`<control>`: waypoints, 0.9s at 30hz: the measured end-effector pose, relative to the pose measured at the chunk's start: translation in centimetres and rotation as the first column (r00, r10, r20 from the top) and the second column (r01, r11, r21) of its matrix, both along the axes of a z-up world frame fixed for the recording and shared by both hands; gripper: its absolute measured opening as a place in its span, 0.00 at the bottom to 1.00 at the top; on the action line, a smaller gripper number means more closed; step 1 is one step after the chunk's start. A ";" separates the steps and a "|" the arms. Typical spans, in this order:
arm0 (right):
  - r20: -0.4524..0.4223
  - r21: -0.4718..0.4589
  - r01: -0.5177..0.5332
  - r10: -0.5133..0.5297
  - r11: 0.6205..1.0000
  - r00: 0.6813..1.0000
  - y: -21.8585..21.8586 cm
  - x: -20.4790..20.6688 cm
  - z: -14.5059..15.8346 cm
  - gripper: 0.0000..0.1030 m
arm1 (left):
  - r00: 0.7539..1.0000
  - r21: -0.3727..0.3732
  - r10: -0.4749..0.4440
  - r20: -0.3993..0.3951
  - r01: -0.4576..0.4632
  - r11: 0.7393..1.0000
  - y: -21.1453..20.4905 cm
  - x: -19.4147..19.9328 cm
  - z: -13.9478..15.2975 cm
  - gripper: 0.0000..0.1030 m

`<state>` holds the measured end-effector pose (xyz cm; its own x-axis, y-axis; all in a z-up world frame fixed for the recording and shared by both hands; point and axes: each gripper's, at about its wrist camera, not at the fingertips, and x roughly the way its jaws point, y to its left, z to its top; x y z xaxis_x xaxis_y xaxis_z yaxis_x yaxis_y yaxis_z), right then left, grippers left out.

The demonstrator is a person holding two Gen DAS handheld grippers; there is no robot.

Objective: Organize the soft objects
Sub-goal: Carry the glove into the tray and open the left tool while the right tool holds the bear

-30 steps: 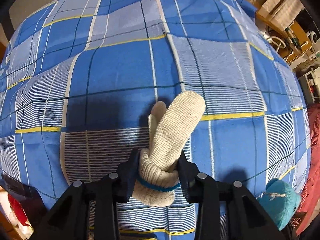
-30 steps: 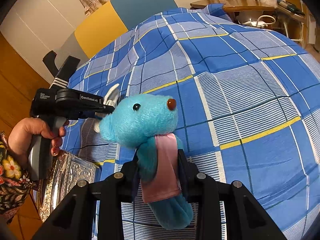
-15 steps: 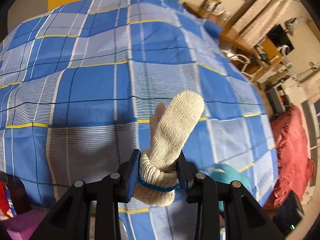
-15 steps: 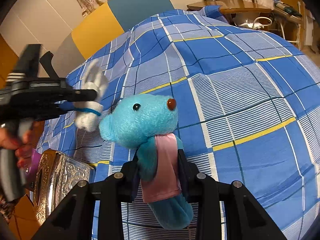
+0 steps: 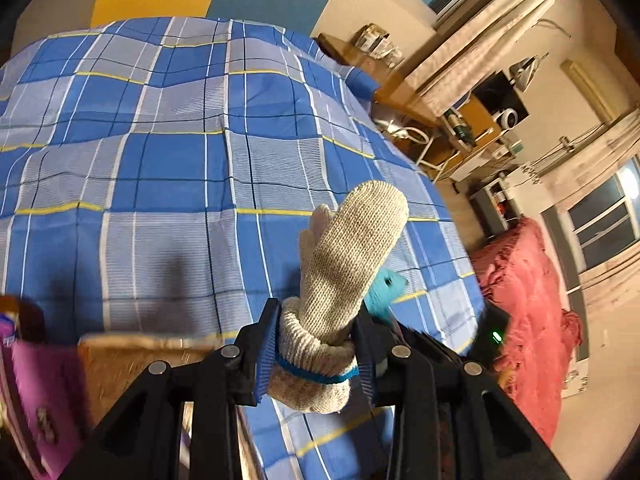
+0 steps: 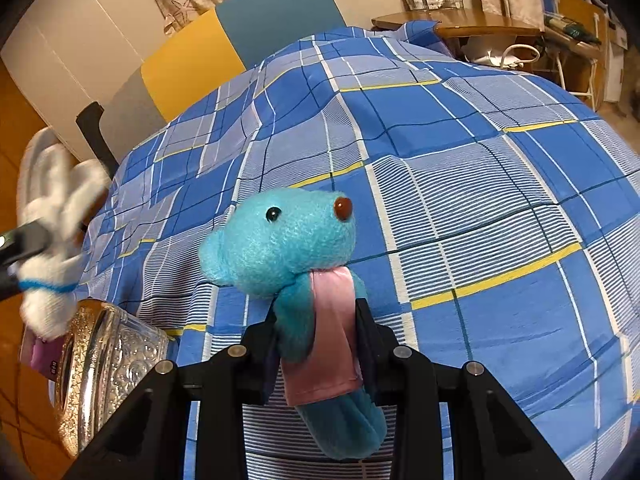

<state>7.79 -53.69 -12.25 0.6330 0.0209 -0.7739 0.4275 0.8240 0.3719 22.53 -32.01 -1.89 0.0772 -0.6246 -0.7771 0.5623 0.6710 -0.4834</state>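
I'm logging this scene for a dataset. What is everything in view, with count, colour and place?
glove: one, cream knit with a blue cuff band, held in the left tongs
plush: one, turquoise with a pink scarf, held in the right tongs
bedspread: one, blue plaid with yellow lines, covering the bed
tin: one, embossed gold and silver, at the bed's left edge
headboard: one, yellow and teal, at the bed's far end
red cloth: one, red, right of the bed
left tongs: black, shut on the glove
right tongs: black, shut on the plush
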 end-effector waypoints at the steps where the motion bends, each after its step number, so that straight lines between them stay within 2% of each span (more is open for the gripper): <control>1: 0.001 -0.004 0.001 -0.001 1.000 1.000 0.0 0.0 0.0 0.32 | 1.000 -0.007 0.004 0.005 -0.004 1.000 0.7 -0.3 0.4 0.33; 6: -0.002 -0.030 0.009 -0.009 1.000 1.000 0.0 -0.2 0.0 0.32 | 1.000 -0.074 0.011 0.016 -0.010 0.997 5.7 -1.8 2.5 0.33; 10: -0.001 -0.036 0.019 -0.019 0.999 1.000 -0.1 -0.4 0.1 0.32 | 0.998 -0.109 0.058 0.039 -0.053 0.993 11.1 -2.7 4.0 0.33; 15: 0.001 -0.034 0.022 -0.022 0.999 1.000 0.0 -0.6 0.1 0.32 | 0.984 -0.099 0.162 0.079 -0.154 0.983 18.5 -2.7 4.7 0.33; 20: -0.008 -0.034 0.018 -0.018 0.999 1.000 0.2 -0.4 -0.1 0.32 | 0.963 -0.052 0.255 0.087 -0.252 0.966 24.3 -2.5 2.8 0.33; 23: -0.010 -0.042 0.024 -0.024 0.999 1.000 0.2 -0.4 -0.1 0.32 | 0.945 -0.009 0.323 0.047 -0.323 0.946 26.8 -2.1 0.1 0.33; 27: -0.018 -0.047 0.032 -0.033 0.998 0.999 0.1 -0.5 -0.3 0.32 | 0.932 0.048 0.362 0.013 -0.362 0.931 27.9 -1.4 -3.6 0.33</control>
